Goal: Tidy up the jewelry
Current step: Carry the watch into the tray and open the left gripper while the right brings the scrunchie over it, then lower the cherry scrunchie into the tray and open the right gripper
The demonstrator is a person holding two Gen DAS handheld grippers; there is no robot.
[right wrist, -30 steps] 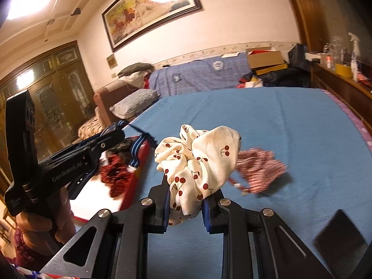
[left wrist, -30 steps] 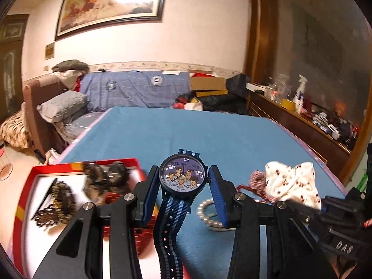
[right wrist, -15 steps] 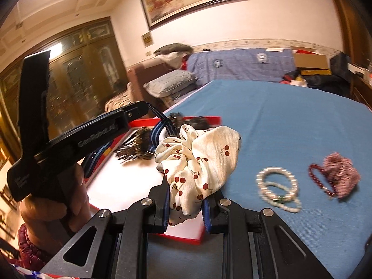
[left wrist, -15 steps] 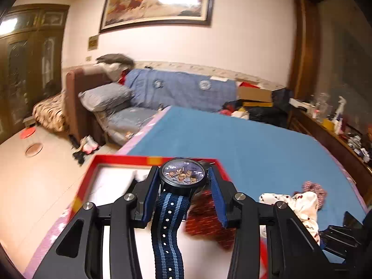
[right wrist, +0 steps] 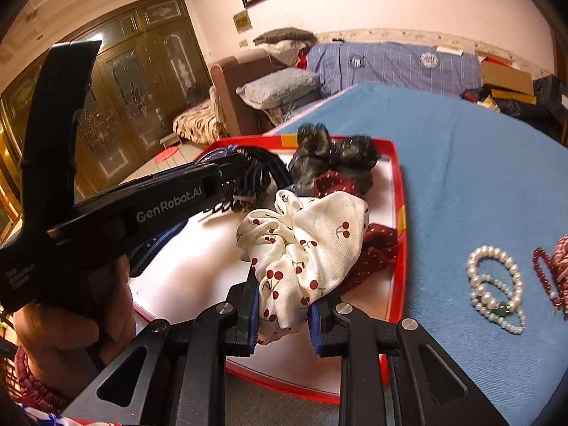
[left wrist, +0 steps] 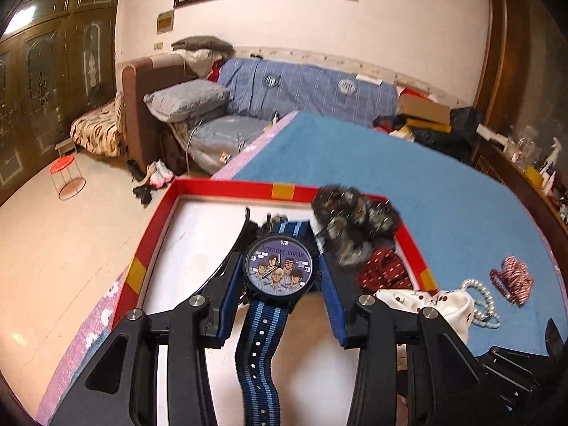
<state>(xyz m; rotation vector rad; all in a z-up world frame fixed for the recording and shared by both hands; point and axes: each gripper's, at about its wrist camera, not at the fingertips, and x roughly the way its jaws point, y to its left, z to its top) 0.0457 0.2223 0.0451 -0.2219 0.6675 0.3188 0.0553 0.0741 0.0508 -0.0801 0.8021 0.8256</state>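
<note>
**A:** How far along are you? Your left gripper (left wrist: pixel 280 284) has its jaws clamped on the watch (left wrist: pixel 278 271), one on each side of the case, with the striped strap hanging toward you. It is over the white floor of the red box (left wrist: pixel 227 189), but whether it touches the floor cannot be told.

**B:** And your right gripper (right wrist: pixel 282 323) has its jaws closed on the cherry-print scrunchie (right wrist: pixel 305 245), held over the near right part of the same box, above a dark red patterned scrunchie (right wrist: pixel 378 248).

**A:** So what already sits inside? The dark fuzzy scrunchie (left wrist: pixel 355 220) is at the far right corner, the dark red one is just beside it, and a dark toothed hair clip (right wrist: pixel 245 195) is partly hidden behind your left gripper.

**B:** Three pieces in, by my count, and two more in your jaws, not yet let go.

**A:** What is left outside? The pearl bracelets (right wrist: pixel 497 284) and the red bead strand with its pink-red bundle (left wrist: pixel 513 282) lie on the blue surface (right wrist: pixel 461 163), well to the right of the box.

**B:** I judge you past halfway: release these two, then fetch those.
</note>
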